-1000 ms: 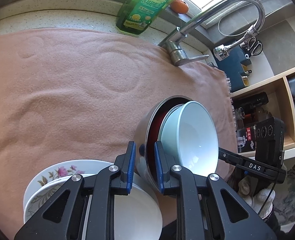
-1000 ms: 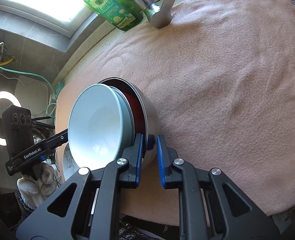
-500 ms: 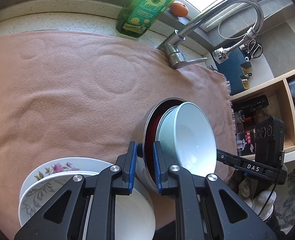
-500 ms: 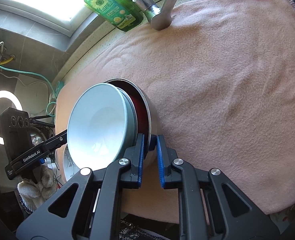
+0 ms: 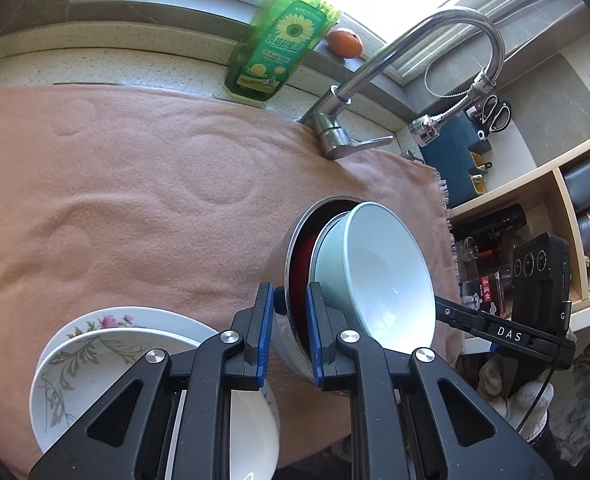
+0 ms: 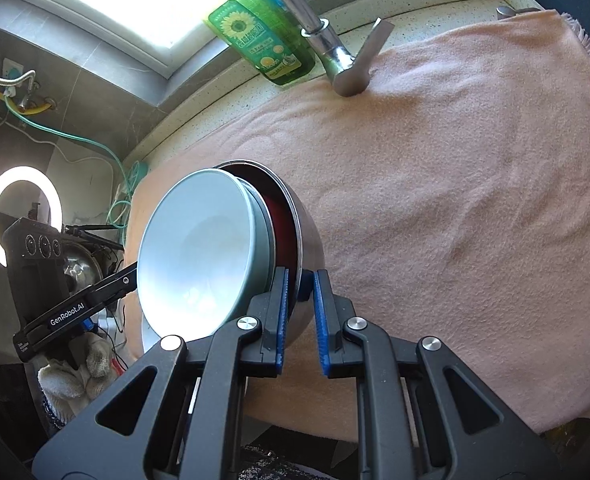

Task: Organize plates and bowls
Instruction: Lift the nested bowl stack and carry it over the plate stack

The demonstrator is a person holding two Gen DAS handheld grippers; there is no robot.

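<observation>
Above towel (image 5: 135, 184), bowls (image 5: 375, 272) between hand-held grippers (image 5: 289, 332).

Nested bowls held tilted above cloth-covered counter.
Two bowls (image 5: 387, 276) are nested in a metal bowl (image 5: 283, 272), whose rim is clamped on opposite sides by the left gripper (image 5: 289, 330) and right gripper (image 6: 298, 312). Stacked plates (image 5: 95, 344) are seen lower left (left wrist view), on the cloth (image 5: 135, 200); behind it stand a bottle (image 5: 279, 52) and faucet (image 5: 395, 64).

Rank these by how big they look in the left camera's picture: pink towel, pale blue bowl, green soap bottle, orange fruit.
1. pink towel
2. pale blue bowl, though nearness to the camera enlarges it
3. green soap bottle
4. orange fruit
</observation>
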